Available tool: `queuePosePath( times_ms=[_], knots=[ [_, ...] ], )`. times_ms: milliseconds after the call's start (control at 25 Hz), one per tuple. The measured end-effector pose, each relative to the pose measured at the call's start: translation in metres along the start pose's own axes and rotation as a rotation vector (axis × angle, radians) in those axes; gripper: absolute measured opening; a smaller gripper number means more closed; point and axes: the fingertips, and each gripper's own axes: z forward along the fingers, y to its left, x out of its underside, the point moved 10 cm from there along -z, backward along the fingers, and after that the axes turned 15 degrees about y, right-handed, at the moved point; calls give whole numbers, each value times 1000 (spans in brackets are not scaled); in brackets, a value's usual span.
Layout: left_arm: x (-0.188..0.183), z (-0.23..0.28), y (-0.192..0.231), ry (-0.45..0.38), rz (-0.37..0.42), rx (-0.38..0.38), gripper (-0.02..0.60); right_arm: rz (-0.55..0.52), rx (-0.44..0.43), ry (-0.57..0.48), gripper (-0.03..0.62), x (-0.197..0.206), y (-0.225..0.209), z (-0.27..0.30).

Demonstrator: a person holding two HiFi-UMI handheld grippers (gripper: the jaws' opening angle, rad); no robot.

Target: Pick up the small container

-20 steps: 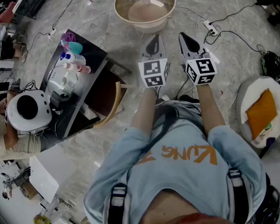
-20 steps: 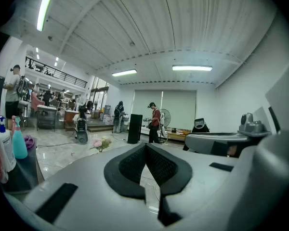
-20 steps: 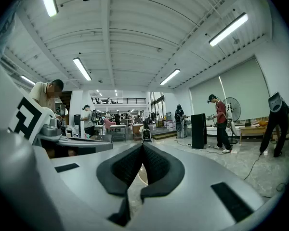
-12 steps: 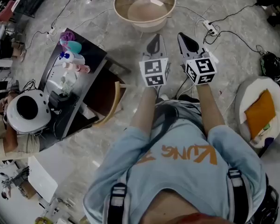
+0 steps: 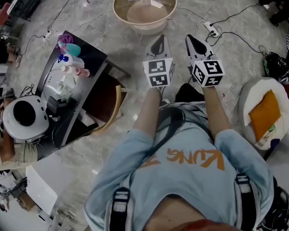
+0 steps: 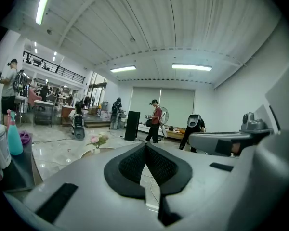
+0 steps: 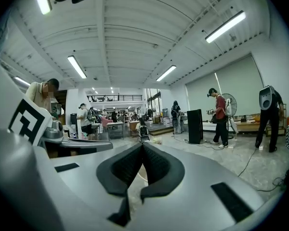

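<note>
"Clothing?"
"Light blue short-sleeved T-shirt (image 5: 183,177), orange lettering (image 5: 189,159); dark harness straps (image 5: 118,203), both shoulders."
"Tooling?"
"The left gripper (image 5: 160,39) and right gripper (image 5: 190,36) are grey, with black ribbed pads (image 6: 130,165); each bears a white cube (image 5: 159,73) with black square markers."

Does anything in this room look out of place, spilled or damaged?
Nothing looks spilled or damaged. Only the power strip and its cables lie loose on the floor near the beige basin, where a foot could catch them.
</note>
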Motion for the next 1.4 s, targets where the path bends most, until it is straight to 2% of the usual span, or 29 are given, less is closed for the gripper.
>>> queuePosePath(
  times_ms=[240,440,680,800,880,1040,1240,1400],
  knots=[
    [-2,-6,-1,2,8,7,23,35,60,-9,12,-6,-10,-5],
    [1,-17,15,13,14,-24,23,52,24,-21,12,-8,4,8],
    [-5,-12,34,15,-9,-59,23,17,-7,-29,12,-16,13,27],
    [-11,-3,35,7,-20,-45,23,37,7,-43,12,-22,-2,34],
    [-16,5,36,-3,-60,-8,23,22,18,-48,12,-28,-10,43],
    [-29,25,47,-11,-61,0,23,-73,-6,-61,12,-47,-8,73],
    [-48,61,80,2,-66,-48,23,-47,-72,-64,12,-63,-22,131],
    [-64,103,107,21,-94,-68,23,-109,-93,-43,12,-77,-37,188]
  ],
)
